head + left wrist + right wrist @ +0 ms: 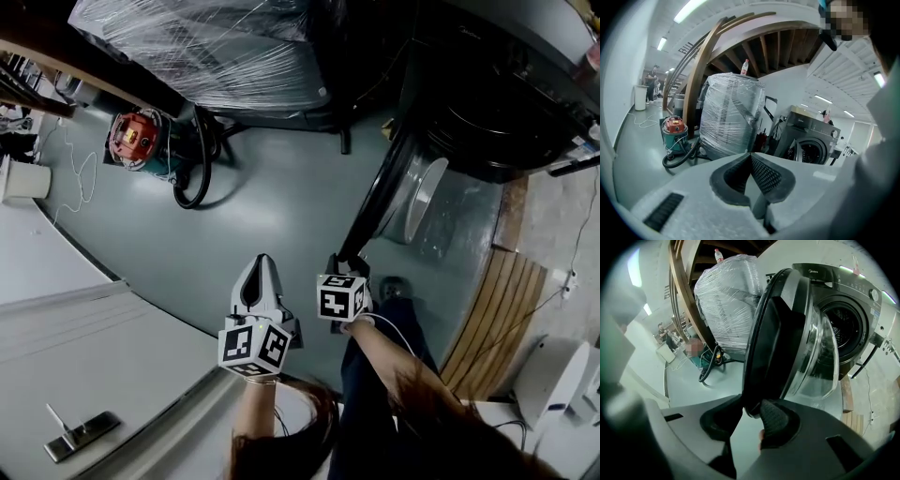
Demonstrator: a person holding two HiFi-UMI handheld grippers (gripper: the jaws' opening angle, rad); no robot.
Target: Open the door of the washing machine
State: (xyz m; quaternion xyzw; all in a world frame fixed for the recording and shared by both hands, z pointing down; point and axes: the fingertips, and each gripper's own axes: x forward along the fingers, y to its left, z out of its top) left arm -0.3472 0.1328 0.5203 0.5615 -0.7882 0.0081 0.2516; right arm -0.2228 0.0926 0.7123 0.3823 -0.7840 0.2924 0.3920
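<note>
Was a workshop-like hall, grey painted floor [281, 206], red shop vacuum [139, 141], film-wrapped load [206, 47], timber stair [754, 47] overhead, strip lights [689, 9]

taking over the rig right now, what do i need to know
Left gripper: shut, empty, clear of the door.
Right gripper: clamped on the edge of the door.
Washing machine: the door stands well open and the drum opening shows.
Done: door unlatched and swung out.
Left: swing it wider if needed, then probably release the rim.
</note>
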